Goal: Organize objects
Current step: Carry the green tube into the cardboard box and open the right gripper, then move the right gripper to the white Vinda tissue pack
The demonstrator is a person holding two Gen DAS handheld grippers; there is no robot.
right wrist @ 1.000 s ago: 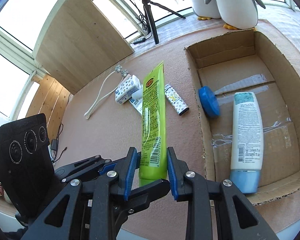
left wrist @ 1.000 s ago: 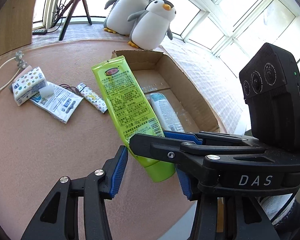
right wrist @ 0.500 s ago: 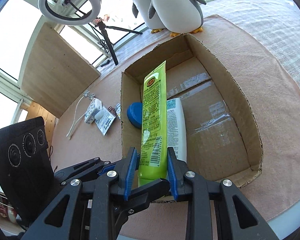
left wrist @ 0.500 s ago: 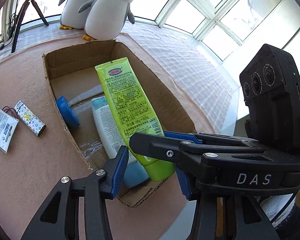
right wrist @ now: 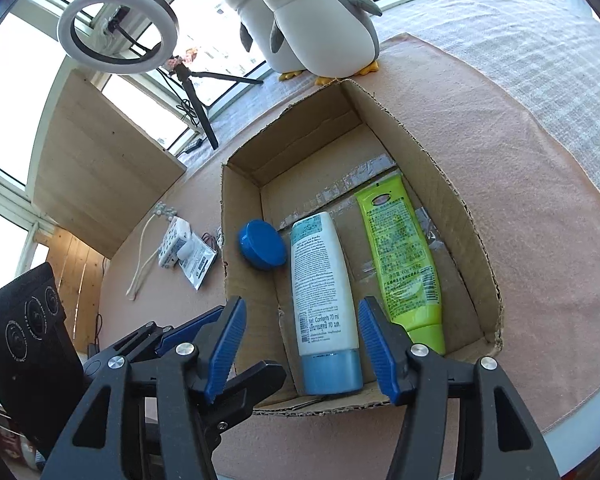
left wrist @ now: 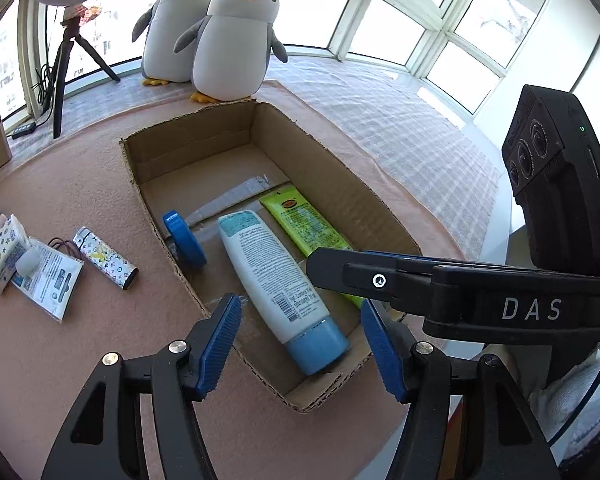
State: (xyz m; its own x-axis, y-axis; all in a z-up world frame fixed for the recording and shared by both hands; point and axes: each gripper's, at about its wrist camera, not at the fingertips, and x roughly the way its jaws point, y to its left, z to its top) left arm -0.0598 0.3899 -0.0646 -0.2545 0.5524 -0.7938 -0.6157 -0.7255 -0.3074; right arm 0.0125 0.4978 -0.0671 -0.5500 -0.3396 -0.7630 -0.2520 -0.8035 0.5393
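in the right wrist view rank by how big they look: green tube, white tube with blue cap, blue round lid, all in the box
1. green tube and white tube with blue cap: near equal in length; the white one looks wider but lies a little closer to the camera, so I won't rank them.
2. blue round lid: clearly smallest.

Window-side clutter behind the work area

Two plush penguins [left wrist: 220, 40] stand at the top centre; a ring light [right wrist: 118, 28] on a tripod [right wrist: 198, 100] stands upper left, beside a wooden board [right wrist: 100, 168] leaning by the windows [left wrist: 440, 8].
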